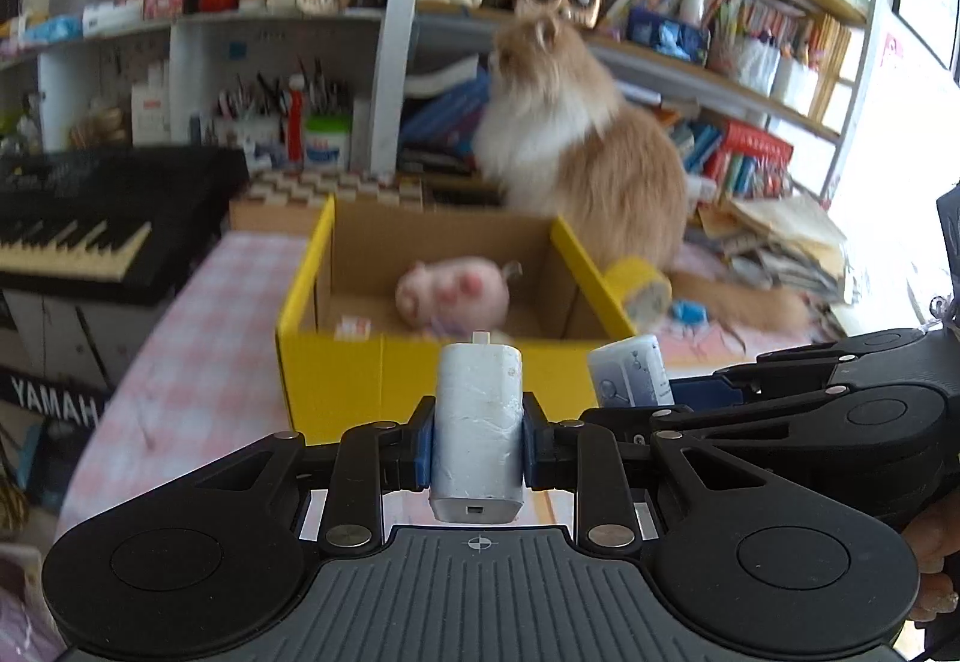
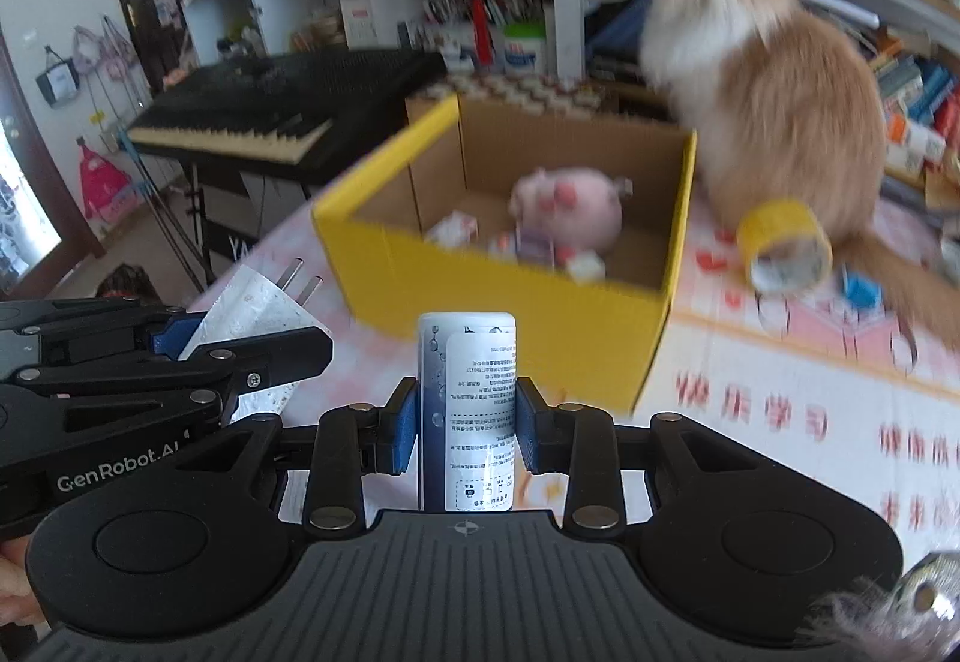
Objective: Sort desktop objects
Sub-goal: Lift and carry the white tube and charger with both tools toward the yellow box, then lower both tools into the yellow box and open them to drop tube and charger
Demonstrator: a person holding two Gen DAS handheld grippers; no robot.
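Left gripper [image 1: 477,440] is clamping a white, rigid plastic plug-in charger [image 1: 478,422] mid-body, right gripper [image 2: 467,422] is pinching a light, slick-labelled white cylindrical bottle [image 2: 467,410] at its waist, both hovering before the yellow cardboard box [image 2: 510,296].

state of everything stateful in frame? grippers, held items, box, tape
left gripper: jaws shut on white charger
white charger: held upright, prongs up
right gripper: jaws shut on white bottle
white bottle: held, its label text reading inverted
yellow box: open, holds pink plush pig and small items
pink plush pig: lying inside box
yellow tape roll: tipped, beside box on the table
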